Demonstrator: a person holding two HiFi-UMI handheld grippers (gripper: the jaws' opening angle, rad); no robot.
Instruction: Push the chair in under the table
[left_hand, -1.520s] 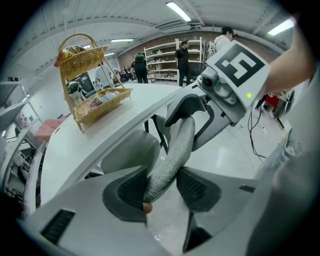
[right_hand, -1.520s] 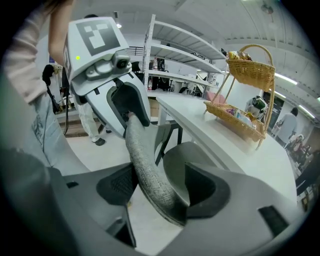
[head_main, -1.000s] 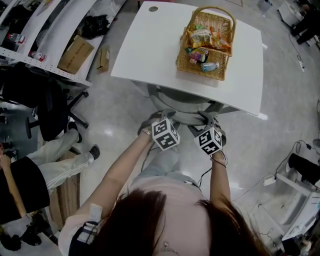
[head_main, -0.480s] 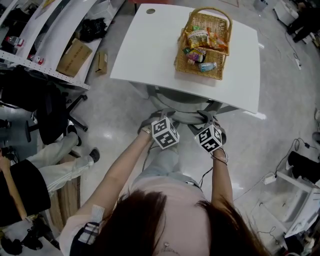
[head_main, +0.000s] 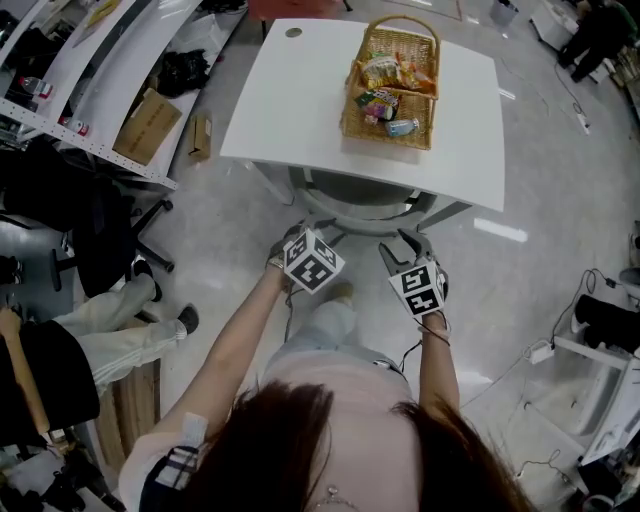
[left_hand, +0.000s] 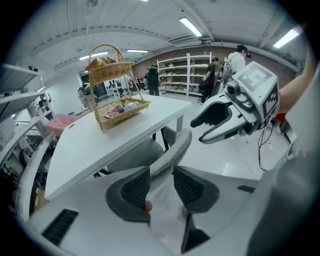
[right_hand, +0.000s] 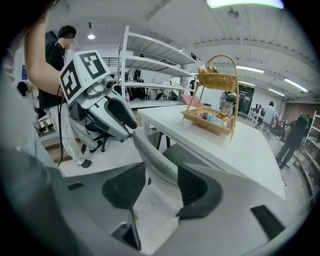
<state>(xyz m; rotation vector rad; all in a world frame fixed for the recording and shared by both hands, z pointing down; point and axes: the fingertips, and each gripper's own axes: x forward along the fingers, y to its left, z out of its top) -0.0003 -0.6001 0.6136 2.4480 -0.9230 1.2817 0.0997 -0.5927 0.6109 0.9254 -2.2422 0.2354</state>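
1. The chair (head_main: 365, 212) sits tucked in under the white worktop (head_main: 290, 100). Only its curved grey backrest and a strip of seat show past the near edge.
2. My left tool (left_hand: 161, 175) is released. Its jaws stand apart and are closing, and the backrest's rim shows in the gap, but neither pad presses on it.
3. My right tool (right_hand: 161, 172) reads the same: the jaws are apart and closing, and the rim runs through the gap with both pads clear of it.
4. In the head view, both tools hang side by side close to the backrest, angled down toward it. The left one is at the rim's left end and the right one at its right end.
5. A wicker basket (head_main: 390, 85) full of snack packets stands on the worktop, toward its far right part, with its handle upright.
6. Off to the left, I see a black office chair (head_main: 95, 225) and a cardboard box (head_main: 150, 125) by the white racking.
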